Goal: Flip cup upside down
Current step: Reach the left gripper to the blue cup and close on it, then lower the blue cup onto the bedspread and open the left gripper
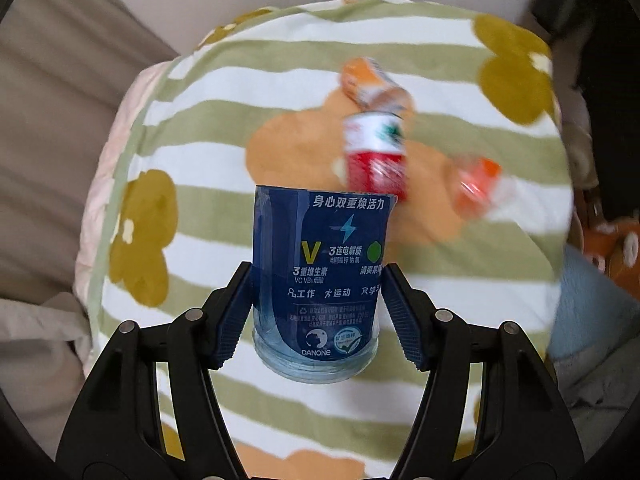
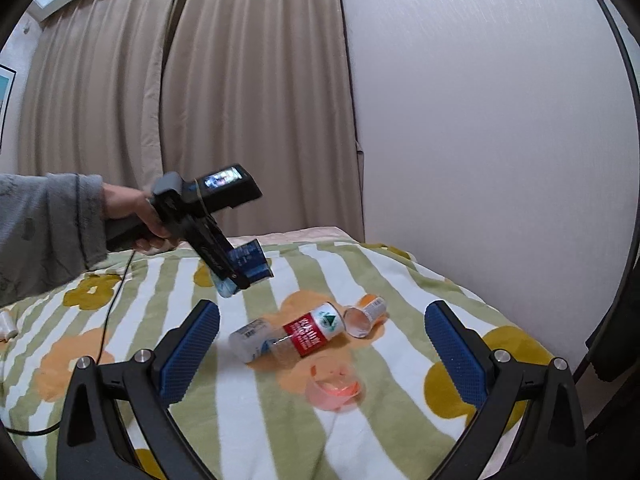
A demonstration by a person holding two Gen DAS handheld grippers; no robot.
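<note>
Left tongs [image 1: 316, 312] pinch the blue DANONE cup [image 1: 318, 280] above the striped blanket [image 1: 200, 168]; right tongs [image 2: 322, 354] spread, holding nothing.

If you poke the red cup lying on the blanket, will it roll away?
Probably a little. The red cup is round and lies on its side, so it is apt to roll. It looks like thin, light plastic, so a small poke should move it. The soft blanket and the orange cup beside it would likely stop it soon.
</note>
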